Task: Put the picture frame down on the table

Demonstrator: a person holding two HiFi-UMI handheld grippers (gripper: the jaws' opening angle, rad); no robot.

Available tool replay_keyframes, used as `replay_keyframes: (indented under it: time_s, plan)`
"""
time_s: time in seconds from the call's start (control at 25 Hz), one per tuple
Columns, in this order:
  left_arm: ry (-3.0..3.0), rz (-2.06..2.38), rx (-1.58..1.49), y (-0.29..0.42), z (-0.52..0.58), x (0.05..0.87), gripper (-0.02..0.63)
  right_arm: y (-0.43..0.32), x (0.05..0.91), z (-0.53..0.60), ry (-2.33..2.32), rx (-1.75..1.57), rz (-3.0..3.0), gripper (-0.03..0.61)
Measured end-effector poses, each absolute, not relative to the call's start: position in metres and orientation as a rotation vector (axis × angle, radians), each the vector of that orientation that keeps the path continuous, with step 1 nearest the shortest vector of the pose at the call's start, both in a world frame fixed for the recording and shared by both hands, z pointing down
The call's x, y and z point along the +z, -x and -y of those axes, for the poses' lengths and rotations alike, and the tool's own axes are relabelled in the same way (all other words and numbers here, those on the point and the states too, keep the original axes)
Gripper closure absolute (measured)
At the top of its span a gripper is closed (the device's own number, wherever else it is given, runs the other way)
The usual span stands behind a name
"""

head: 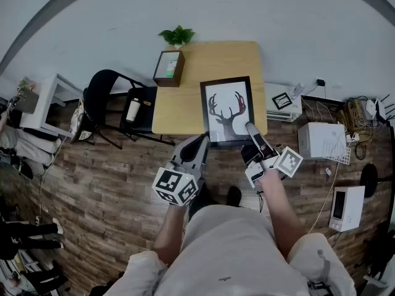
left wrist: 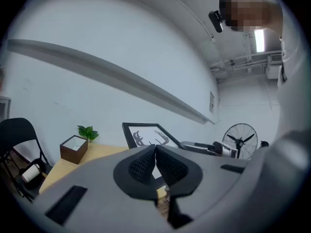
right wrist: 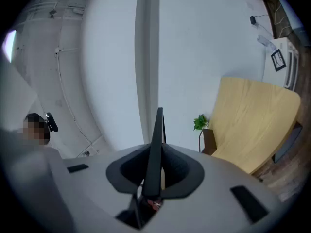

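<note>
The picture frame (head: pixel 227 110) is clamped by the right gripper (head: pixel 251 129), lower corner hidden under it; the left gripper (left wrist: pixel 155 148) is closed, empty.

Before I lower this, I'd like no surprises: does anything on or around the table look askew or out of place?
Only the picture frame: it hangs tilted above the near edge of the table, pinched by one edge in the jaws of the right gripper. Nothing on the table looks spilled or damaged.

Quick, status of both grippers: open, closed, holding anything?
Left gripper: closed, holding nothing.
Right gripper: closed on the picture frame, gripping its edge.
</note>
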State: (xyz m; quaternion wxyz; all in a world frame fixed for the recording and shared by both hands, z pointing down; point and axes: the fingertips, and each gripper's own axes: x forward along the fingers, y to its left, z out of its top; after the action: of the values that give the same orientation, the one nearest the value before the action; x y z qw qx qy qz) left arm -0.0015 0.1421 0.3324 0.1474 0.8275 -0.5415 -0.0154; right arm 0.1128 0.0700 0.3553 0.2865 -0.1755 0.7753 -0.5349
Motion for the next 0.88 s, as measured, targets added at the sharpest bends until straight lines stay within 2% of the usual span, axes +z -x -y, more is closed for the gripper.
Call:
replay_keyframes:
  time_s: [0.88]
  plan:
    - [-2.373, 1.573, 0.016, -0.065, -0.166, 0.334, 0.606, -0.163, 0.375, -0.083, 0.406, -1.502, -2.011, 0.514]
